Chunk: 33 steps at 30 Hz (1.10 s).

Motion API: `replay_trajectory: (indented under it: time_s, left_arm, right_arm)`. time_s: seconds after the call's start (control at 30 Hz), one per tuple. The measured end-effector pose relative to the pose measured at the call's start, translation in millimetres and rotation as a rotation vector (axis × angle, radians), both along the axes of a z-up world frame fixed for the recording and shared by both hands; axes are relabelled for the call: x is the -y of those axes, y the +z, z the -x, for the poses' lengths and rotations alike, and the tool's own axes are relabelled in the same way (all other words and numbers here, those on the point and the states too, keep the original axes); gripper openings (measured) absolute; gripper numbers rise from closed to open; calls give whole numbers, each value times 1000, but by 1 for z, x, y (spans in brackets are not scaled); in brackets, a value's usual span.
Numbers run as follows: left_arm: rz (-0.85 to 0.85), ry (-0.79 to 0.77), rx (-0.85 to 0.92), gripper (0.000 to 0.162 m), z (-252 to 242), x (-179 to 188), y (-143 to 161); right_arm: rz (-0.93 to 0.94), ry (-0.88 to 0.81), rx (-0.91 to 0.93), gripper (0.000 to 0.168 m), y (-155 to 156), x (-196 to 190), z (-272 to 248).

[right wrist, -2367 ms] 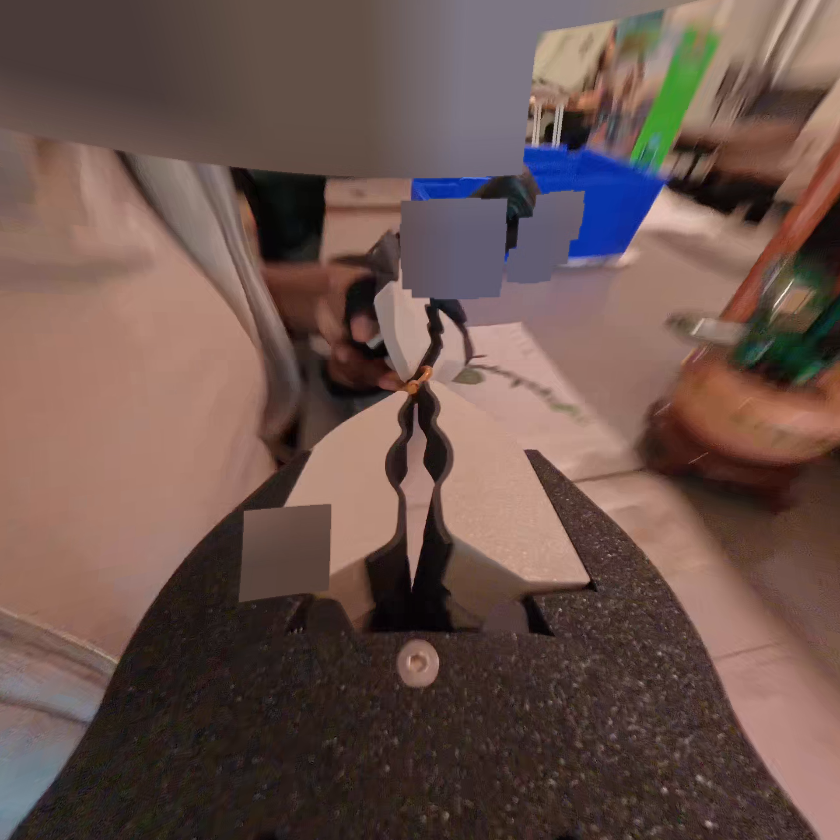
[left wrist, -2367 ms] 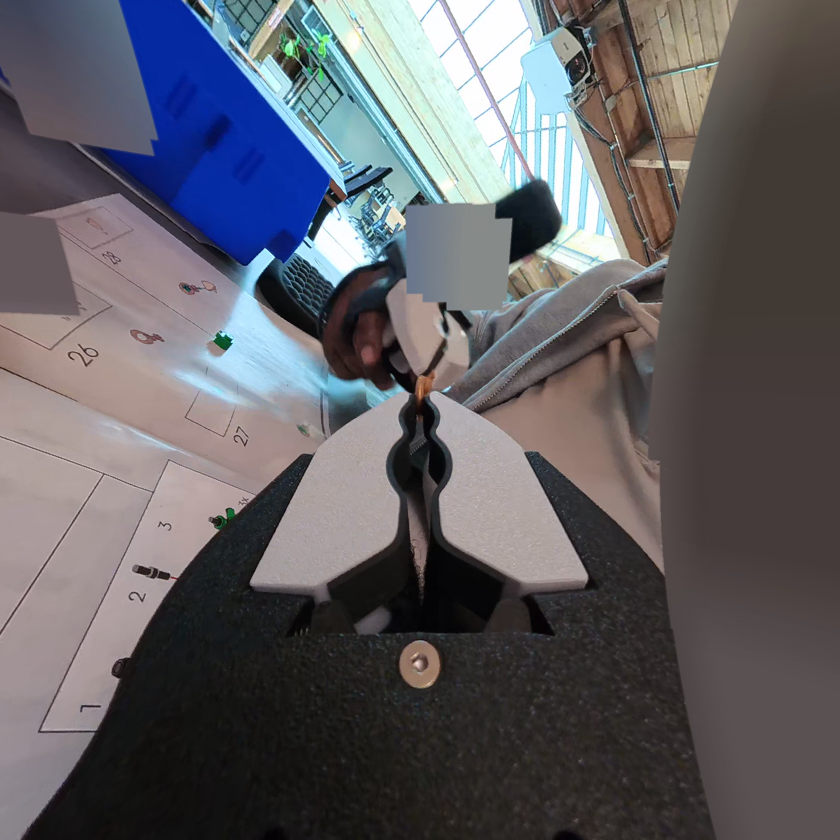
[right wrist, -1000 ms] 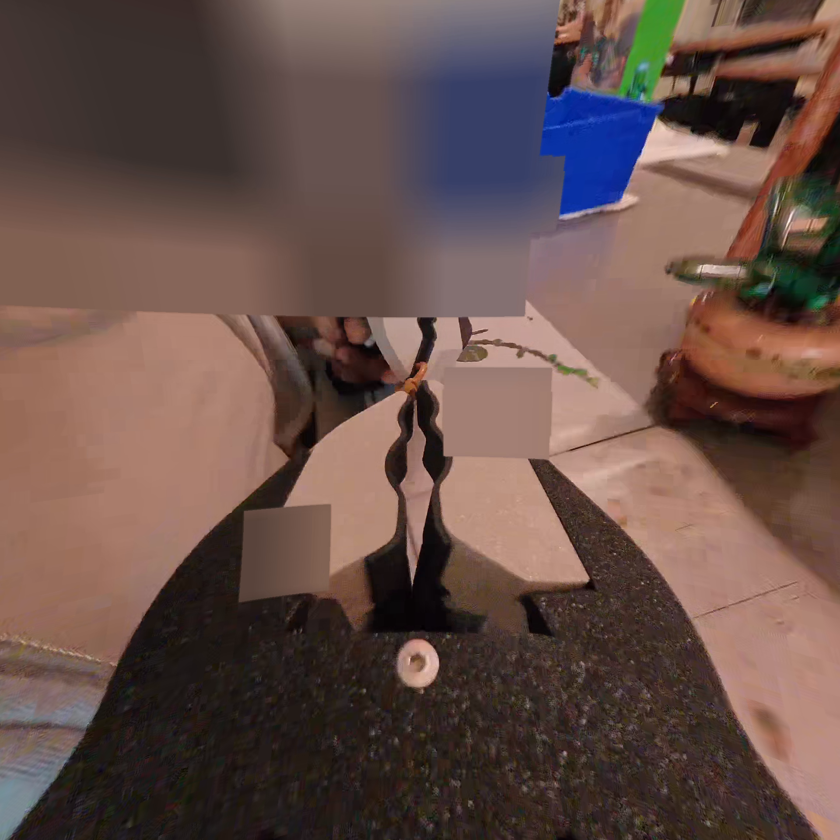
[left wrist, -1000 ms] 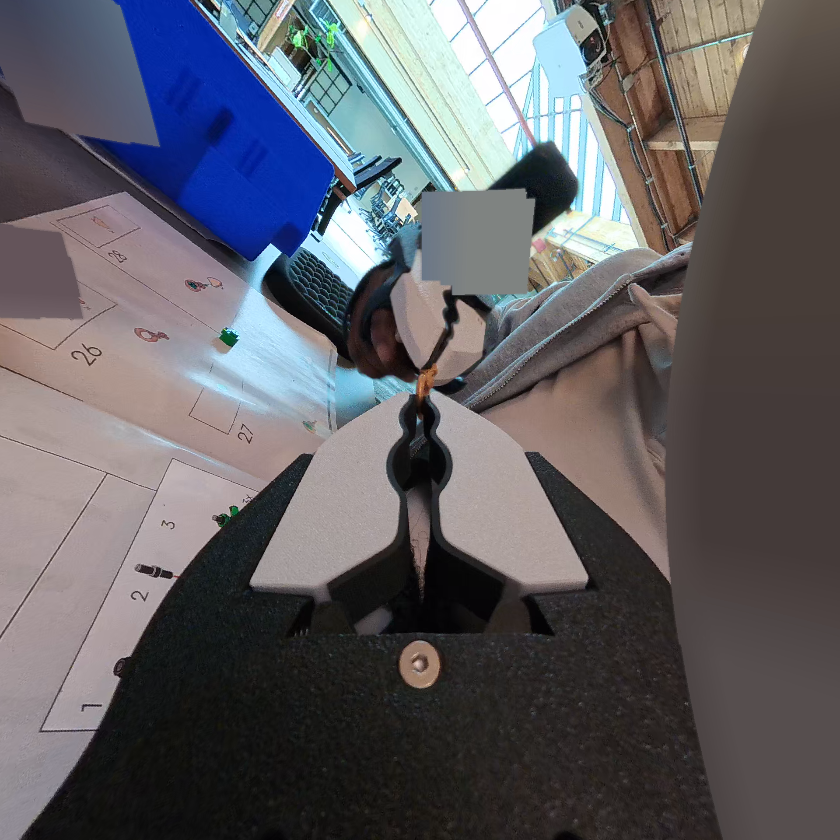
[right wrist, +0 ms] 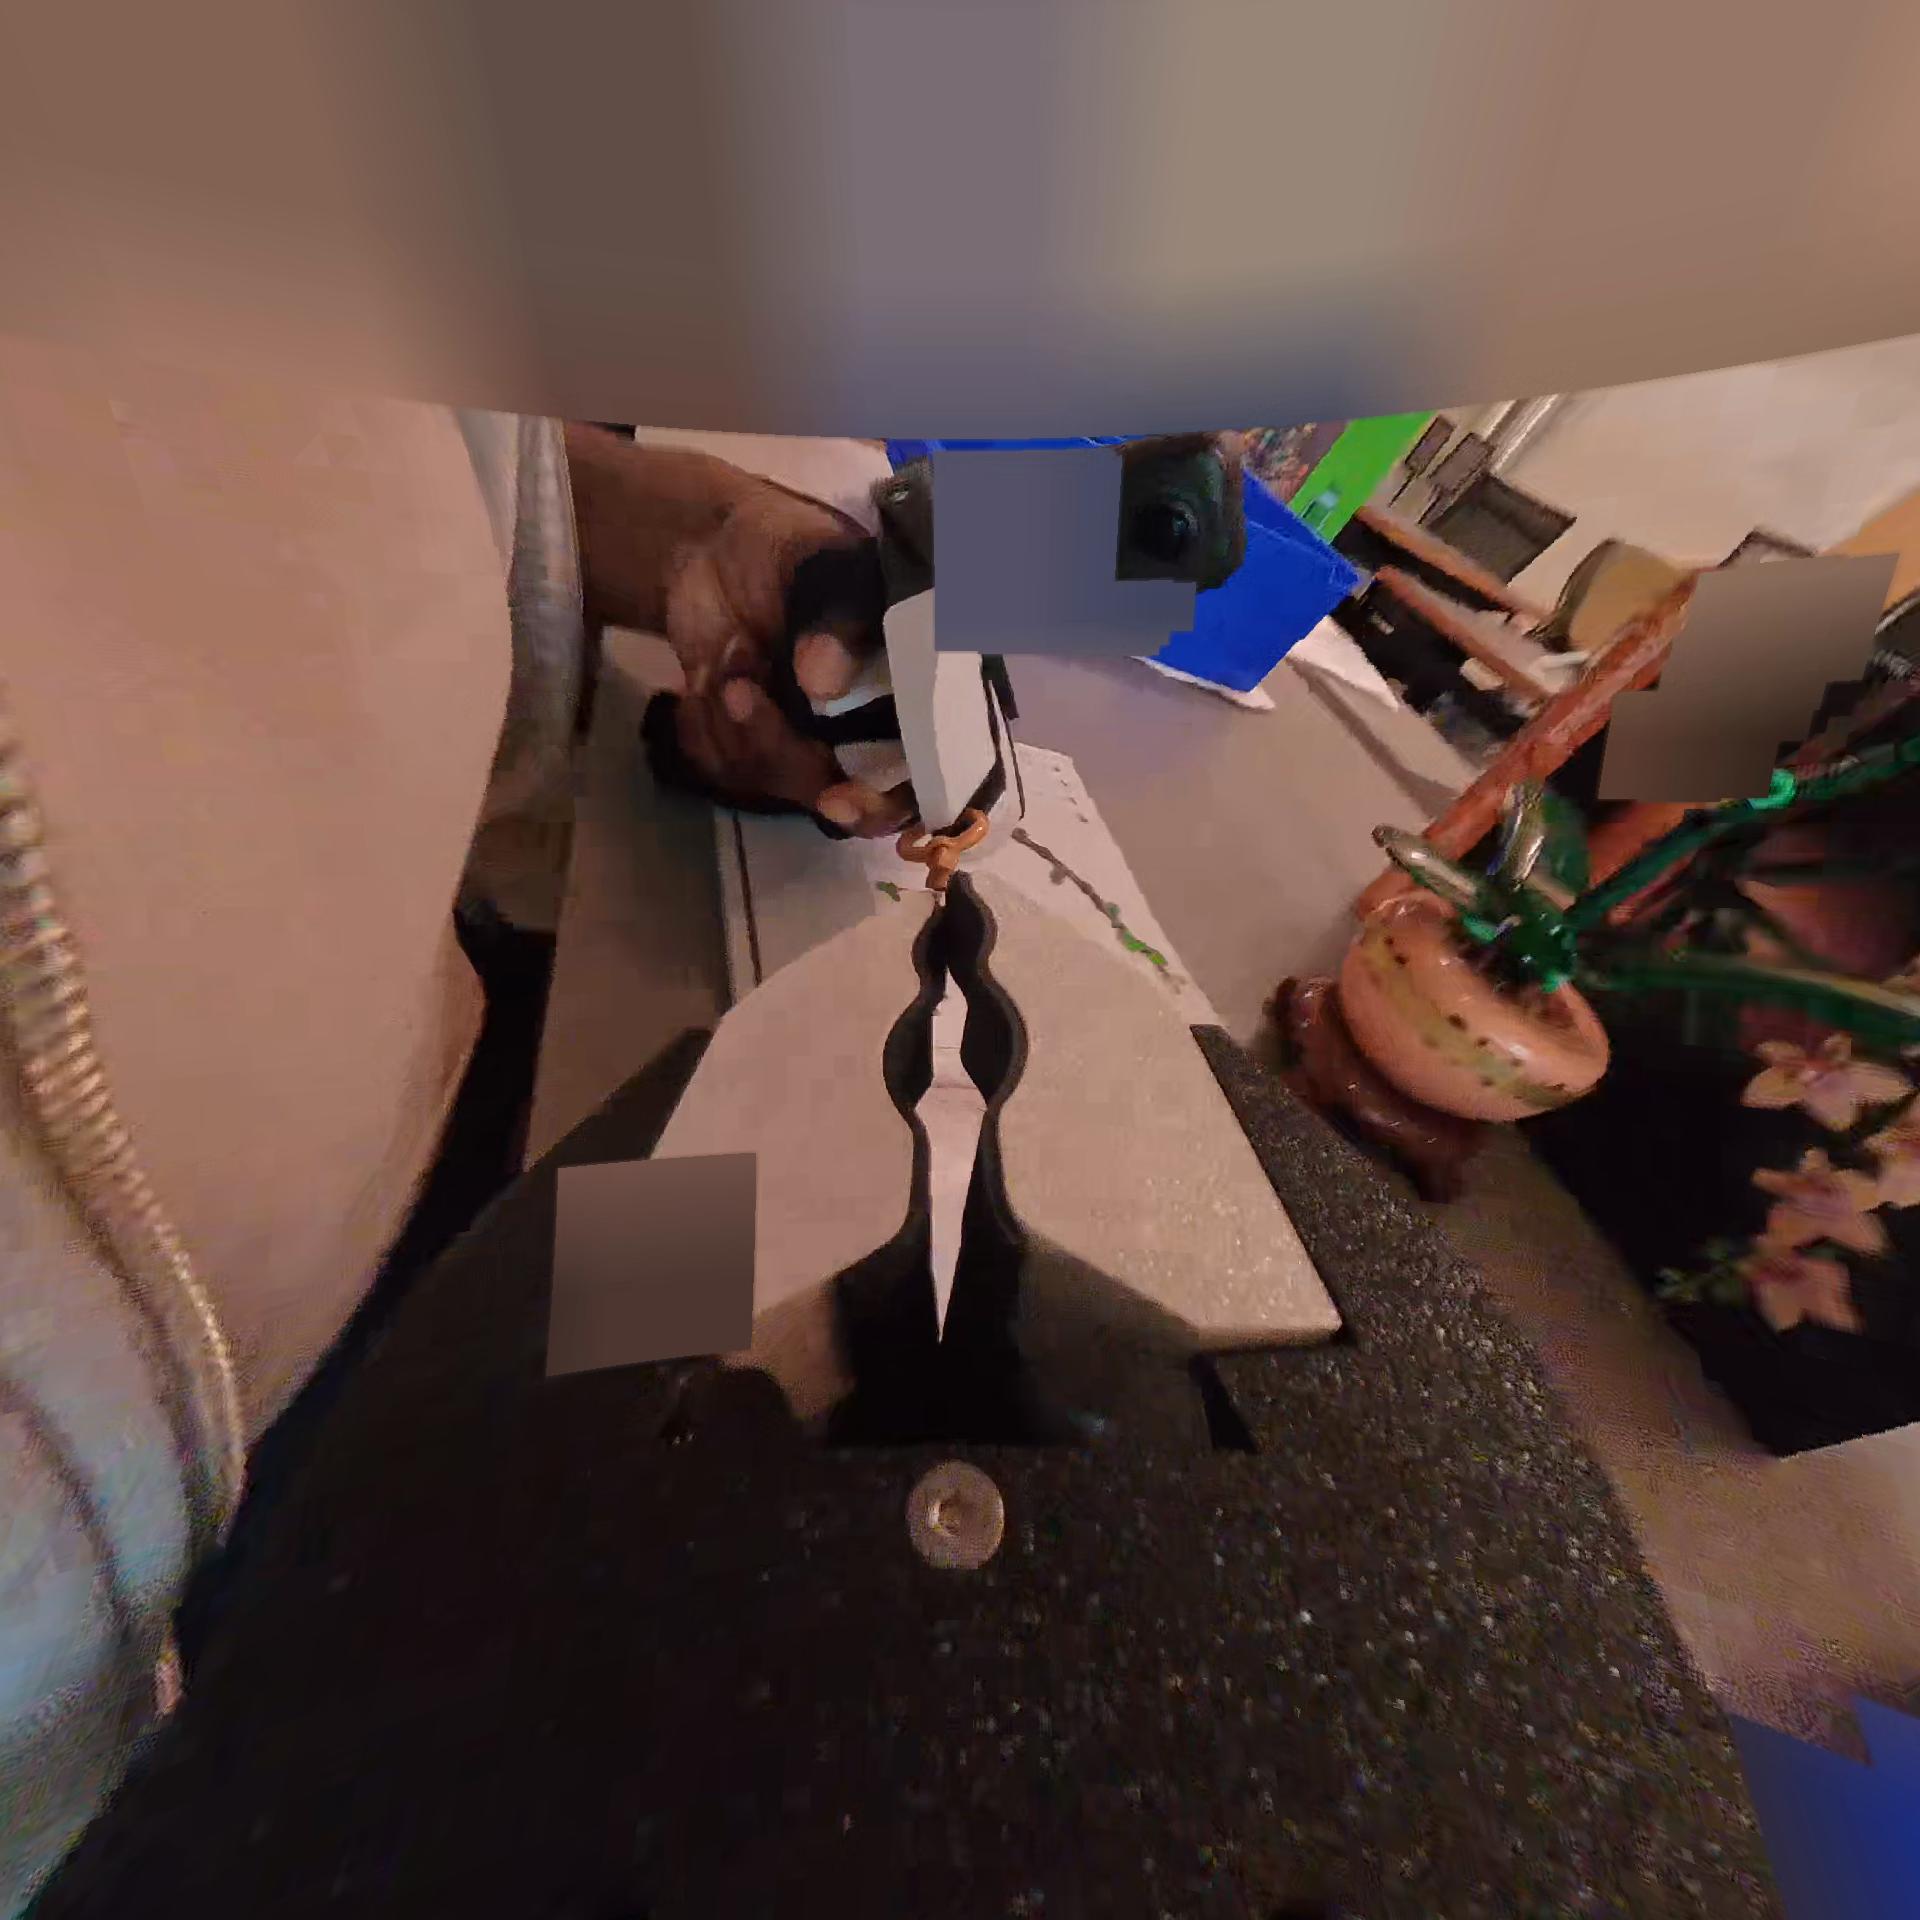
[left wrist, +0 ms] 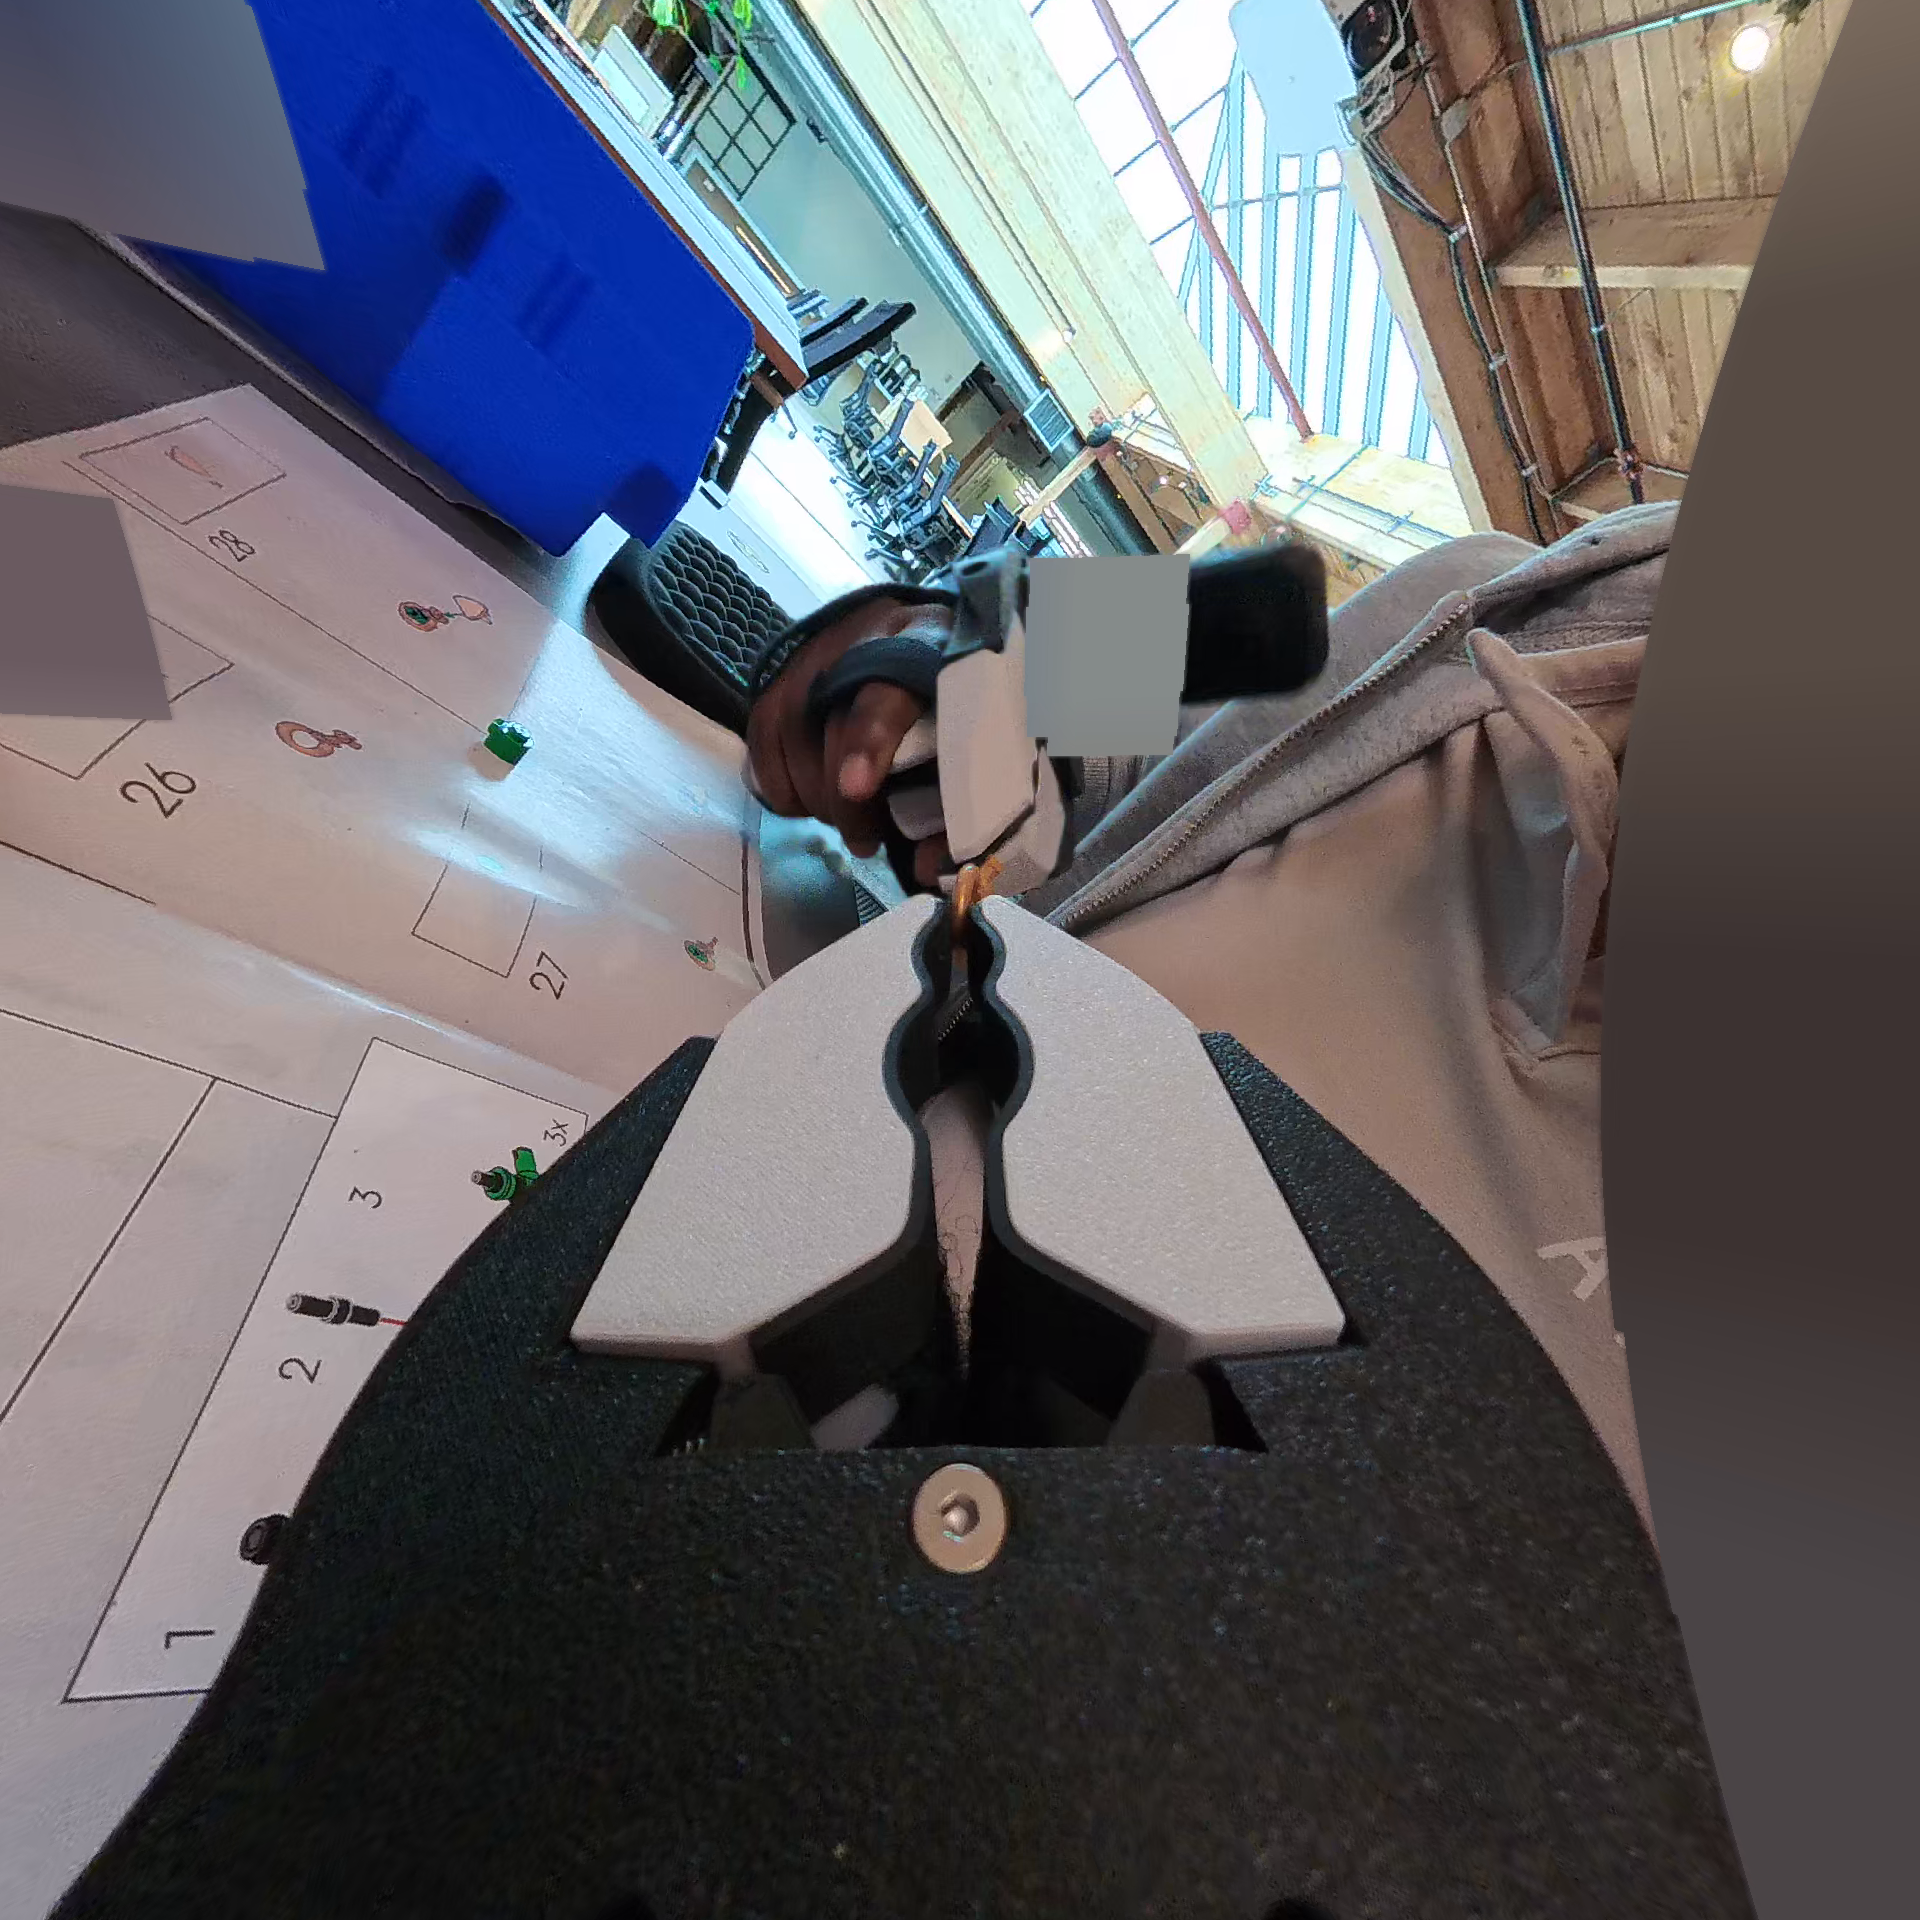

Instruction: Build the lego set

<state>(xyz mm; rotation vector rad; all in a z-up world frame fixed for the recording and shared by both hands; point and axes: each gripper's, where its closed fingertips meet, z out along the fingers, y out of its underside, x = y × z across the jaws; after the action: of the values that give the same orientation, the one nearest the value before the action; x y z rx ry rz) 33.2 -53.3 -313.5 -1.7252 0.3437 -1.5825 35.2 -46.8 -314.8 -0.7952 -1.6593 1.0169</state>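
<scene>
Both wrist cams look along their own fingers, facing each other close up, sharing the orange piece (left wrist: 967,902) between.

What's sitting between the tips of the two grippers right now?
A small orange looped lego piece bridges them. The right wrist view shows it best: the left gripper pinches its upper end, the right gripper its lower.

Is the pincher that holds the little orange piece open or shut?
Shut. The left gripper has its two grey fingers pressed together at the tips, pinching the orange piece.
</scene>
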Motion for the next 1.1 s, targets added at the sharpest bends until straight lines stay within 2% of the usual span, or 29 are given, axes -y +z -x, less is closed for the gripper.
replay_trajectory:
  time_s: [0.1, 0.27, 0.4, 0.47, 0.6, 0.77, 0.83, 0.93, 1.0, 1.03, 1.1]
  left_arm:
    - [0, 4, -5, 1, 0, -1, 0]
    - [-2, 18, -10, 1, 1, -2, -1]
    - [-10, 28, -51, 1, -1, -2, -4]
    - [-14, 33, -65, 1, -2, -2, -5]
    - [-17, 37, -53, 1, -1, -2, -4]
    - [-18, 34, -53, 1, -1, -2, -4]
    - [-11, 24, -57, 1, -3, -1, -5]
    - [7, -8, -40, 1, -4, 0, -4]
    - [16, -17, -26, 1, -3, 1, -4]
    - [20, -15, -18, 1, -3, 0, -3]
    - [15, 1, -9, 1, -1, -1, -2]
  right_arm:
    - [163, -22, 65, 0, -3, -5, 3]
    - [370, 24, 115, 20, -3, 0, -1]
    - [684, 36, 246, 12, 0, 4, 5]
    - [741, 48, 286, 11, -2, 4, 6]
    - [684, 32, 293, 11, -8, 3, 6]
    - [600, 27, 263, 3, -8, 4, 5]
    - [418, 28, 215, 2, -8, 4, 4]
    - [-88, 43, 76, 3, -4, 6, 2]
    - [-315, 54, 10, 3, -2, 6, 3]
    - [-322, 54, 4, 3, -1, 5, 4]
    - [-108, 46, 59, 3, 0, 3, 5]
